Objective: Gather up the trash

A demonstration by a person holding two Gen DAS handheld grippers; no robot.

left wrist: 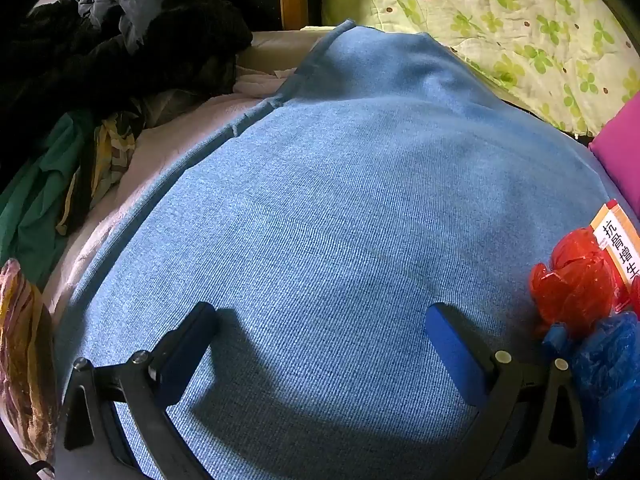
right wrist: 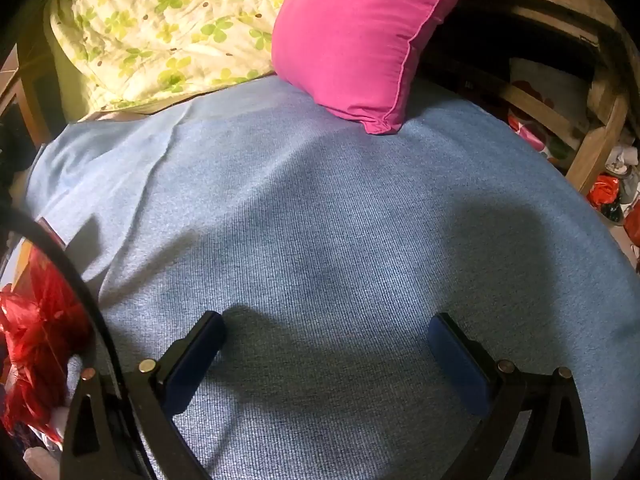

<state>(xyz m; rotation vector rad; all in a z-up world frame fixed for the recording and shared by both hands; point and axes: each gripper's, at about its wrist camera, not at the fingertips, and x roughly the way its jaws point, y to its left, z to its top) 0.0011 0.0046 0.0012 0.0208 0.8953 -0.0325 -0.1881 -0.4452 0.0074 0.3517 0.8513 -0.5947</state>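
Left gripper (left wrist: 320, 330) low over blue cloth (left wrist: 340, 208), jaws wide, empty. Right gripper (right wrist: 326, 338) likewise wide, empty. Red bag (left wrist: 572, 284) and blue bag (left wrist: 608, 372) at lower right; box (left wrist: 618, 240) behind.

Crumpled red plastic bag (left wrist: 572, 280) touching blue plastic bag (left wrist: 604, 376) on blanket

Strong light falls in patches on the blue blanket (left wrist: 340, 208), where the fingers (left wrist: 192, 344) cast soft dark shadows. Corners go black, edges bow with fisheye distortion, and colours look oversaturated.
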